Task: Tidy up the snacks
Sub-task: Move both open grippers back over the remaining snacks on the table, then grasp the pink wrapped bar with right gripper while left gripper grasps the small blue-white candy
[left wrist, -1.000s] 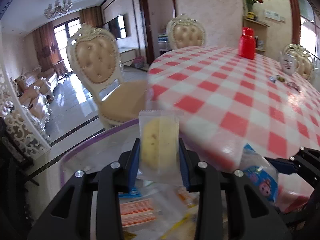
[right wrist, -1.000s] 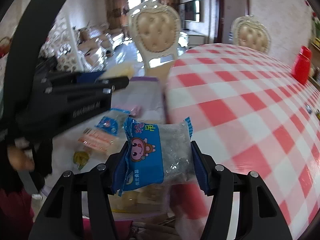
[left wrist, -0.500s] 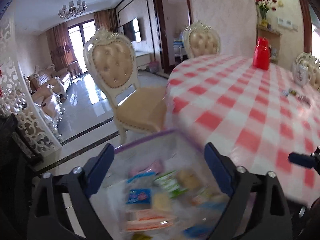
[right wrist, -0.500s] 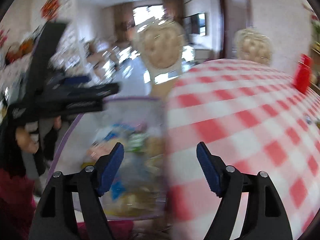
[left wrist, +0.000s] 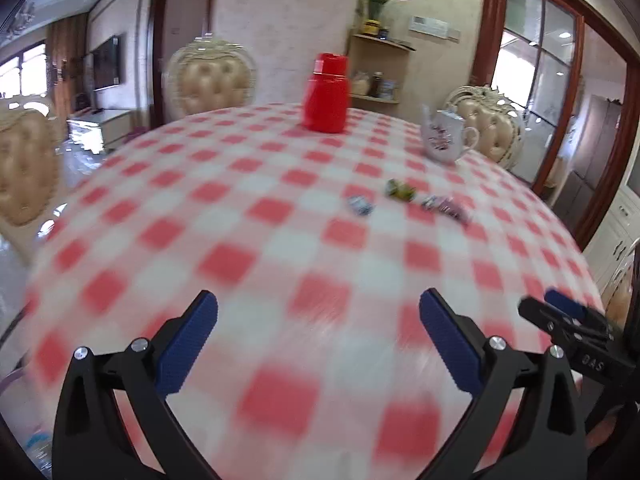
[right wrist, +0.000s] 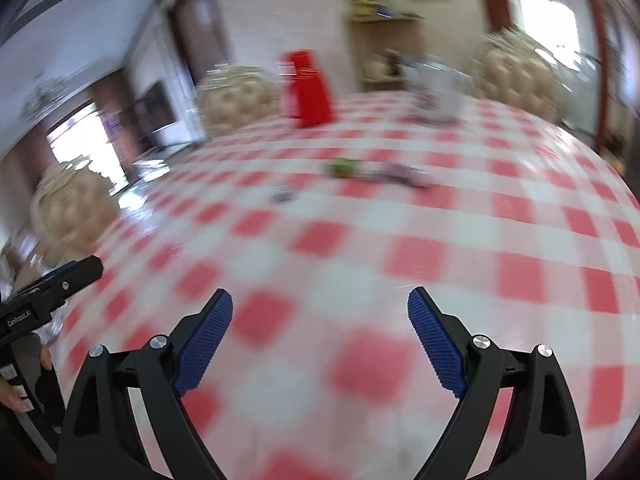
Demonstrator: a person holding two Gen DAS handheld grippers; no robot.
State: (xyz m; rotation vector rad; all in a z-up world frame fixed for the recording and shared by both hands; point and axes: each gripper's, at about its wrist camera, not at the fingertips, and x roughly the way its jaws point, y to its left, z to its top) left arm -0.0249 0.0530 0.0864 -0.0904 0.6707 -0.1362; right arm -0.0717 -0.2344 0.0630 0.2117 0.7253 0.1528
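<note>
Snacks (left wrist: pixel 404 190): few small wrapped pcs lying loose mid-surface (left wrist: pixel 280 240), in a rough row running left-right, w/ one more (left wrist: pixel 360 205) a bit apart to the left.

Both claws well short of them, pointing down at bare checked cloth; snacks lie ahead, up-frame.

Left claw (left wrist: pixel 318 330): jaws opening, wide apart, nothing between. Snacks sit ahead and right of its centre.

Right claw (right wrist: pixel 320 320): jaws opening, wide apart, empty. Snacks (right wrist: pixel 344 168) sit almost dead ahead, so right looks nearer-aligned; a guess.

Left view sharper: wrappers separable, red jar (left wrist: pixel 326 94), teapot (left wrist: pixel 444 136) behind. Right view smeared; wrapper count unclear.
</note>
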